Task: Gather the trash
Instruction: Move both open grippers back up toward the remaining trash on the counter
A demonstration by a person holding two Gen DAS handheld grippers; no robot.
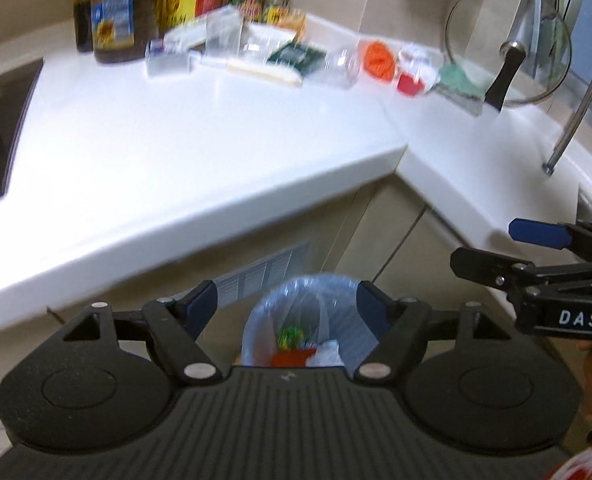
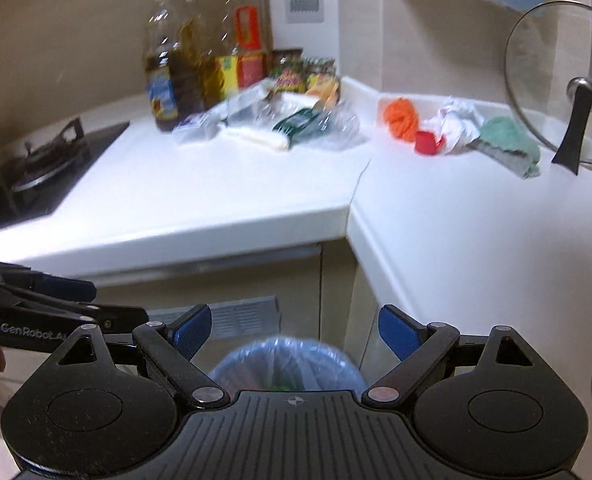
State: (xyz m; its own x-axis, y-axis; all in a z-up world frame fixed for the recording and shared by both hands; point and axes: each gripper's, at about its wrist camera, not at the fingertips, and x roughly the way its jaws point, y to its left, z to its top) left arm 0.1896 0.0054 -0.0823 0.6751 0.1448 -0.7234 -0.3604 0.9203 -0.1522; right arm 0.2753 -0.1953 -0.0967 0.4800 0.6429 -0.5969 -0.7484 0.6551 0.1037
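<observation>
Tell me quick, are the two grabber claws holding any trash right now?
Left gripper: open, holding nothing; the trash bin sits below it.
Right gripper: open, holding nothing.

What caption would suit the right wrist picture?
Open hand-held gripper above a blue-lined trash bin, litter still on the white countertop.

Read "DAS" in white on the black right gripper at right edge of left wrist view; "GenRobot_A…" on left gripper at left edge of right wrist view. Bottle labels too blurred.
</observation>
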